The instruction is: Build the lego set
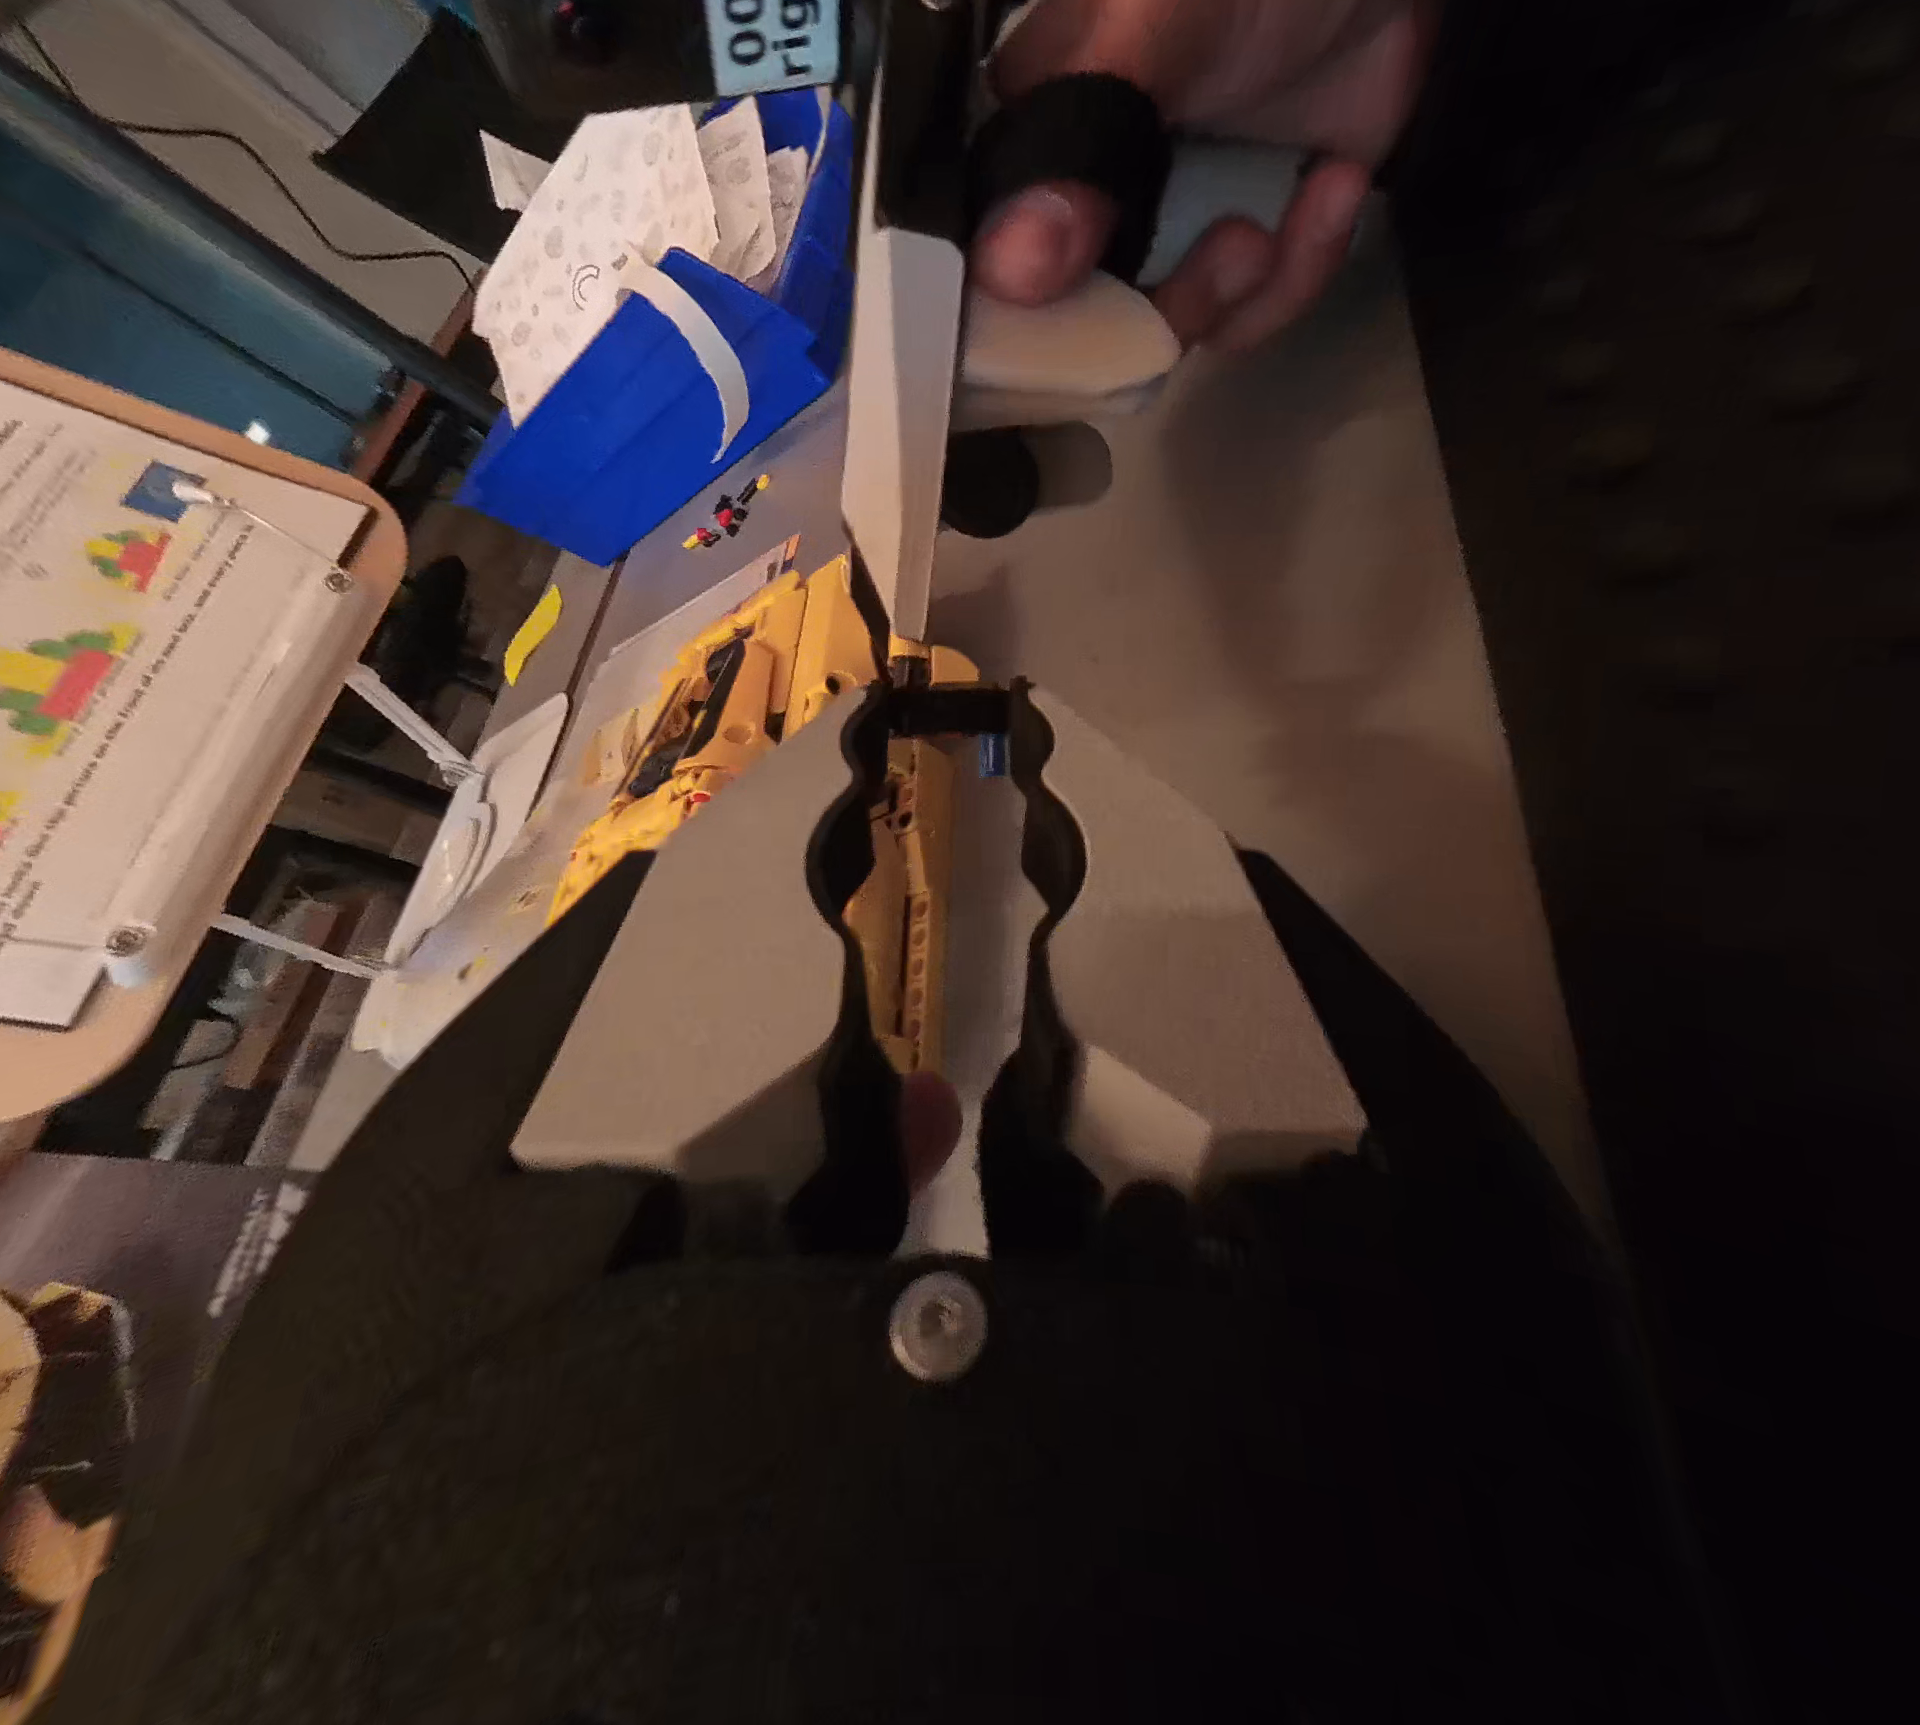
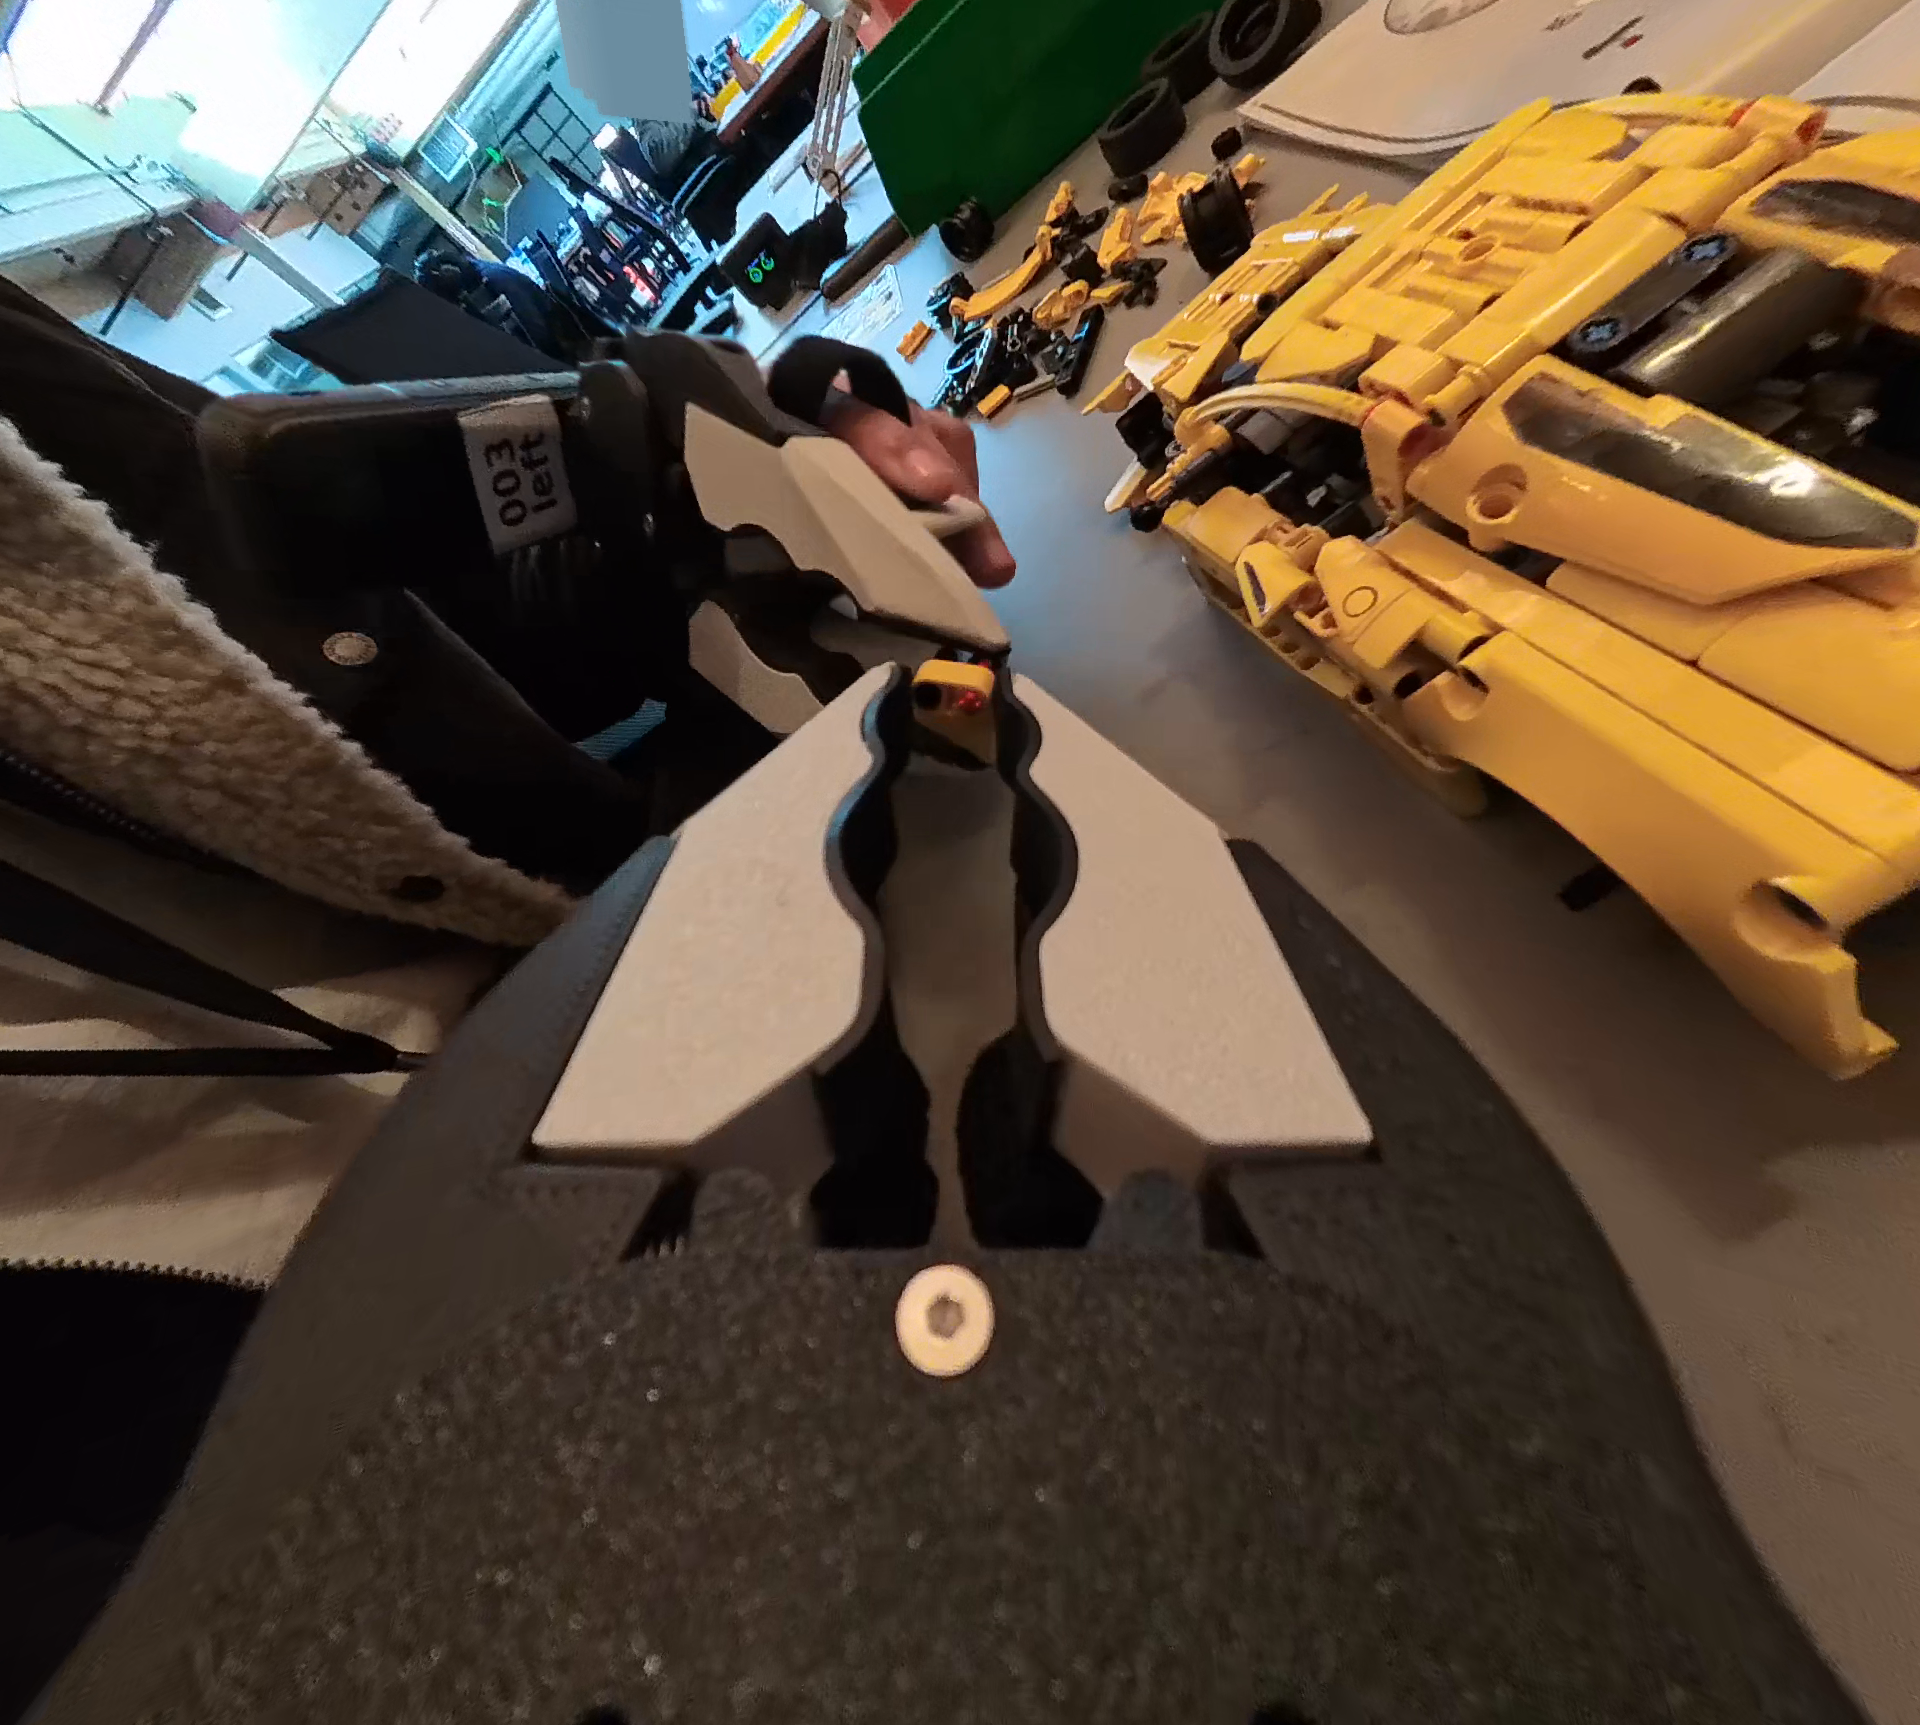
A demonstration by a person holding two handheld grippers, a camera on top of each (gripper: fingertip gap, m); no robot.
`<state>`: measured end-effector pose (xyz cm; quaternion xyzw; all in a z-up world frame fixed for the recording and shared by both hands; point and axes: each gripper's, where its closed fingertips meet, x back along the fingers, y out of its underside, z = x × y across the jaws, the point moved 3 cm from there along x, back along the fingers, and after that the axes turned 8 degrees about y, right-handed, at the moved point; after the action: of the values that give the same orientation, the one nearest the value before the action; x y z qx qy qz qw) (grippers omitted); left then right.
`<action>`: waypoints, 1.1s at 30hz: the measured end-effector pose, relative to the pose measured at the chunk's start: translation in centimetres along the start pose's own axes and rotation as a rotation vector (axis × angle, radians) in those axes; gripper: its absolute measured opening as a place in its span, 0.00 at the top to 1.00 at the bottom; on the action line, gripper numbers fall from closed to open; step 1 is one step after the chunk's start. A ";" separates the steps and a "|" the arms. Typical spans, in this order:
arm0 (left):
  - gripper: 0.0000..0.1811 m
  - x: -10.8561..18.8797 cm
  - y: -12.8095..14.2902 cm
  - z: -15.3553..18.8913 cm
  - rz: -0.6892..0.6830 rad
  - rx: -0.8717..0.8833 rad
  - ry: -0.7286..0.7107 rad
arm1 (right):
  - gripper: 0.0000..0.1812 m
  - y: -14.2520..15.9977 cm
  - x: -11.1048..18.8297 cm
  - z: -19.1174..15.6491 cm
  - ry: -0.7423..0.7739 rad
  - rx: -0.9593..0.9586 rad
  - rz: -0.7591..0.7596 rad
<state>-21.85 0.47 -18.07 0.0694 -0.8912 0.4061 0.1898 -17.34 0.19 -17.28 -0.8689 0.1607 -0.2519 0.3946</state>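
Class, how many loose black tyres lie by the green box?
3 tyres: one against the booklet, one left of it, one nearer, by the green box. More may be hidden.

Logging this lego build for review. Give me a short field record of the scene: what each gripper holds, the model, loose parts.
left gripper: shut on black piece
right gripper: shut on small yellow piece
gripper tips: meeting
yellow car model: on grey table, mostly built
loose parts: beyond the car
black tyres: by green box

On my grey desk (image 2: 1195, 719) sit the yellow car (image 2: 1558, 470), loose parts (image 2: 1049, 304), tyres (image 2: 1205, 65), booklet (image 2: 1538, 13) and green bin (image 2: 1081, 2).
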 end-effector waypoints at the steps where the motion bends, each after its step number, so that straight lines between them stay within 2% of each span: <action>1: 0.88 0.0 -0.1 0.0 0.004 0.011 -0.002 | 0.92 -0.1 0.0 0.0 -0.007 -0.013 0.004; 5: 0.88 -0.3 -0.1 0.4 -0.036 -0.091 -0.012 | 0.92 0.5 -0.3 0.1 0.017 0.008 -0.037; 9: 0.88 -0.4 0.1 0.4 -0.050 -0.072 -0.016 | 0.92 0.4 -0.4 0.3 0.034 0.010 -0.030; 13: 0.88 0.0 -0.5 -0.3 0.051 -0.022 -0.037 | 0.92 -0.5 0.2 -0.2 -0.014 0.038 0.040; 16: 0.87 0.5 -0.6 -0.9 0.093 0.055 -0.051 | 0.82 -1.7 1.3 -0.8 -0.131 -0.036 0.134; 21: 0.88 1.2 -1.1 -1.4 0.161 0.108 -0.060 | 0.86 -1.6 1.1 -0.7 -0.112 -0.020 0.129; 28: 0.87 1.0 0.1 -0.7 0.083 0.092 -0.035 | 0.94 -1.5 1.5 0.1 -0.075 -0.038 0.123; 33: 0.87 0.8 3.2 0.2 -0.064 0.102 0.033 | 0.94 -0.7 1.3 2.1 0.113 0.038 0.074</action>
<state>-23.49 2.45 -20.10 0.1010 -0.8633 0.4459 0.2135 -14.98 1.32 -17.51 -0.8393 0.2098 -0.2887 0.4102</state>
